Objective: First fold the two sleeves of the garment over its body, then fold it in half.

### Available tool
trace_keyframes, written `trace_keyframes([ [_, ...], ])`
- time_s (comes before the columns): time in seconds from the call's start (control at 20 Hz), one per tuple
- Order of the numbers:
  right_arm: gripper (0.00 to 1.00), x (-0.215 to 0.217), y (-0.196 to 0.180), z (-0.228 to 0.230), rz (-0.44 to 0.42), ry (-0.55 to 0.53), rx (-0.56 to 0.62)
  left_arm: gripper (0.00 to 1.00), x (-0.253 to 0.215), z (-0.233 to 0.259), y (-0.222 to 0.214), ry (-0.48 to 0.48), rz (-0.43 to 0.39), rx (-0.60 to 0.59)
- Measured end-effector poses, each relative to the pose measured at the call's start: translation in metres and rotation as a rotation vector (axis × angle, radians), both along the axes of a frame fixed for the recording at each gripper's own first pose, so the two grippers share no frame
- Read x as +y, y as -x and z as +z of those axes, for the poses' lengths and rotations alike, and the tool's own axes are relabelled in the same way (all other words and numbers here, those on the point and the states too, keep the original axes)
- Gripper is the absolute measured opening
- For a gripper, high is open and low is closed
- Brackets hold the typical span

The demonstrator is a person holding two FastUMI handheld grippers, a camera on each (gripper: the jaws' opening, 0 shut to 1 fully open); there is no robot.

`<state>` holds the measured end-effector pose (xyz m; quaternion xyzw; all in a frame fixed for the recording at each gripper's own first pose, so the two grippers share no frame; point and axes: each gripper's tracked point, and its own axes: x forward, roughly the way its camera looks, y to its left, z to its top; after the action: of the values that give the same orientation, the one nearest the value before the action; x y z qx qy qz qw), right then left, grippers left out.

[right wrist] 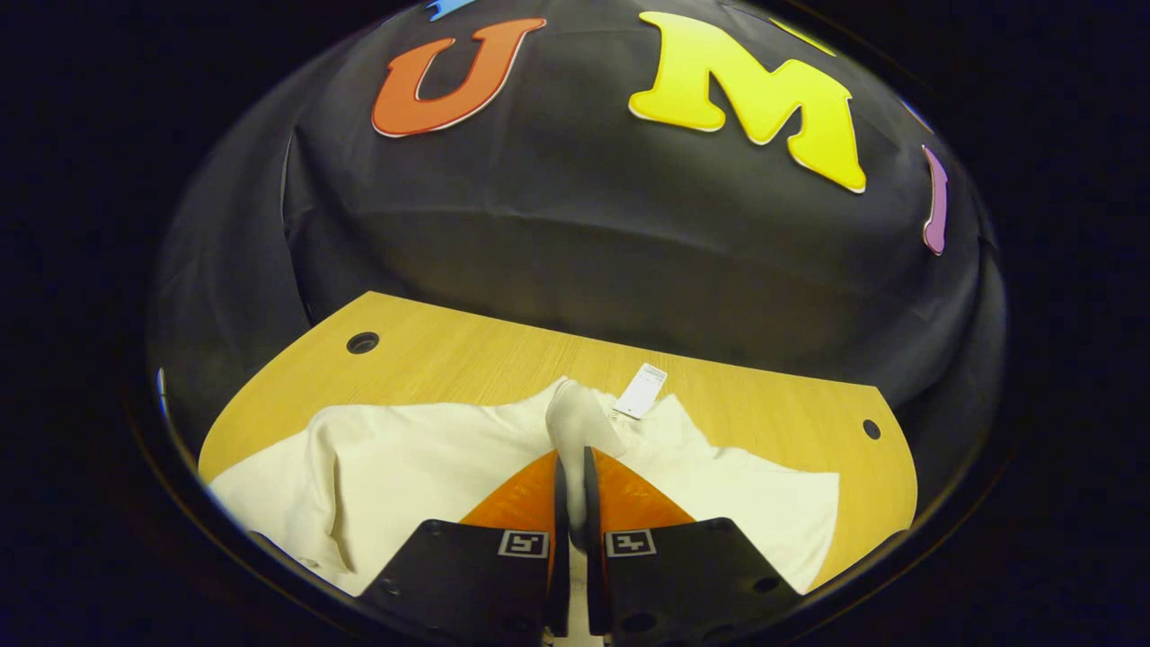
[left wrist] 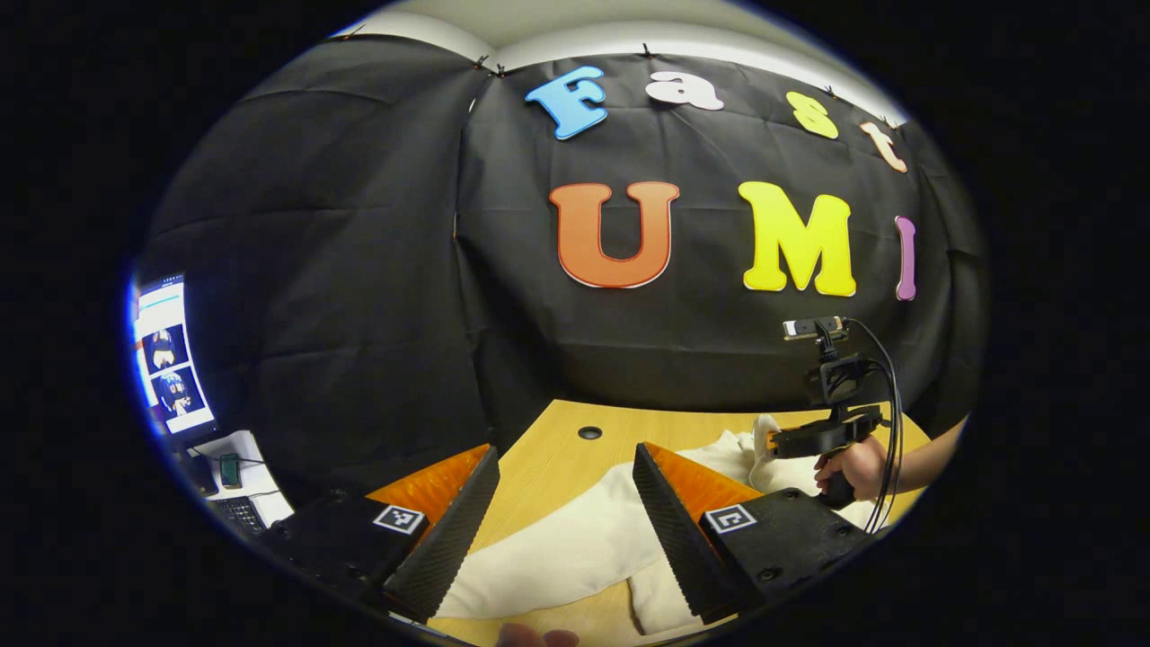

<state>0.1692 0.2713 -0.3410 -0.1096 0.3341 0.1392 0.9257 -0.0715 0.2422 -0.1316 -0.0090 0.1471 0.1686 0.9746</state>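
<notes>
A cream garment point(right wrist: 404, 467) lies spread on the wooden table point(right wrist: 467, 355), with a white tag point(right wrist: 641, 391) near its far edge. My right gripper point(right wrist: 574, 458) is shut on a raised fold of its cloth point(right wrist: 575, 418), which stands up above the body; whether it is a sleeve I cannot tell. In the left gripper view the garment point(left wrist: 575, 539) lies below my left gripper point(left wrist: 564, 458), which is open wide with nothing between its fingers. Farther right, a hand point(left wrist: 853, 467) holds the right gripper point(left wrist: 777, 442) against bunched cloth.
A monitor point(left wrist: 166, 355) and a keyboard point(left wrist: 235, 512) stand off the table's left end. The tabletop has round cable holes point(right wrist: 362, 341) point(right wrist: 870, 429) near its far corners. Bare wood point(right wrist: 773, 395) lies beyond the garment, up to the booth's black wall.
</notes>
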Motion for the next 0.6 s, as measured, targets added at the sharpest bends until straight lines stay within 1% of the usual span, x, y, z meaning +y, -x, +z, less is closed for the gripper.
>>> trace_keyframes([
  [0.05,0.07,0.007,0.001,-0.004,0.014,0.002,0.007,0.97,0.004,-0.004,0.001,0.0,0.01,0.004],
  [0.1,0.1,0.015,0.006,-0.007,0.032,-0.011,0.016,0.97,0.008,-0.006,0.003,0.002,0.017,0.006],
  [0.15,0.17,0.024,0.009,-0.009,0.053,-0.036,0.022,0.97,0.011,-0.008,0.004,0.005,0.024,0.007],
  [0.25,0.25,0.034,0.015,-0.005,0.077,-0.053,0.019,0.98,0.018,-0.015,0.006,0.008,0.034,0.013],
  [0.3,0.27,0.04,0.02,-0.005,0.089,-0.063,0.019,0.97,0.021,-0.016,0.007,0.005,0.037,0.012],
  [0.35,0.37,0.045,0.023,-0.003,0.1,-0.069,0.02,0.97,0.022,-0.016,0.008,0.004,0.039,0.012],
  [0.4,0.41,0.05,0.027,-0.002,0.114,-0.082,0.019,0.97,0.025,-0.018,0.008,0.003,0.042,0.012],
  [0.45,0.51,0.054,0.03,0.0,0.126,-0.087,0.016,0.97,0.027,-0.019,0.009,0.004,0.045,0.01],
  [0.55,0.67,0.057,0.035,0.003,0.143,-0.087,0.012,0.97,0.03,-0.022,0.009,0.005,0.051,0.009],
  [0.6,0.67,0.057,0.038,0.005,0.147,-0.087,0.01,0.97,0.032,-0.025,0.012,0.009,0.053,0.01],
])
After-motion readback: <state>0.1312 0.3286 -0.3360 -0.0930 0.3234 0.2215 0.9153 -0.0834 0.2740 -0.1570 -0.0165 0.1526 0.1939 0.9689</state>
